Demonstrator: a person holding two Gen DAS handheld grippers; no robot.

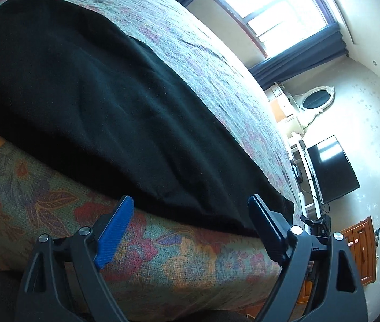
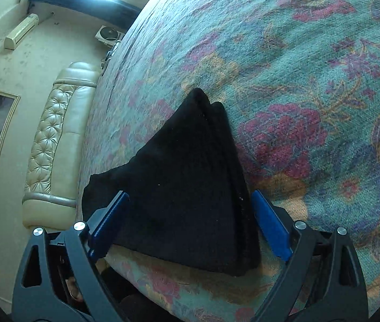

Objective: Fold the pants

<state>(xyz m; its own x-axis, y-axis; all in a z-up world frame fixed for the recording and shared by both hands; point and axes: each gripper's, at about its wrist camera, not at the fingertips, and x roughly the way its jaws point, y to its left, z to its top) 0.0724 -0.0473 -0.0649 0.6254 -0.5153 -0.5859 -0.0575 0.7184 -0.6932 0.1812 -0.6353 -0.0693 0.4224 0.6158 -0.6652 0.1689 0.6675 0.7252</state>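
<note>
The black pants (image 1: 104,102) lie flat on a floral bedspread (image 1: 179,263), near the edge of the bed closest to both cameras. In the left wrist view the dark cloth runs as a long, smooth band away from the lens, its near hem lying just beyond the tips of the left gripper (image 1: 190,209). That gripper's jaws stand wide apart with nothing between them but patterned bedspread; one blue pad (image 1: 114,233) sits over the bare cover, and the darker pad on the other side hangs over the hem near the corner of the cloth. Whether that pad touches the fabric cannot be told. In the right wrist view the pants (image 2: 187,182) appear folded into stacked layers, narrowing to a point away from the lens. The right gripper (image 2: 190,201) also stands spread wide, its blue pads (image 2: 270,225) flanking the near end of the folded cloth without pressing on it. Beyond the bedspread (image 2: 310,53) a tufted cream headboard (image 2: 53,139) lines the wall.
</note>
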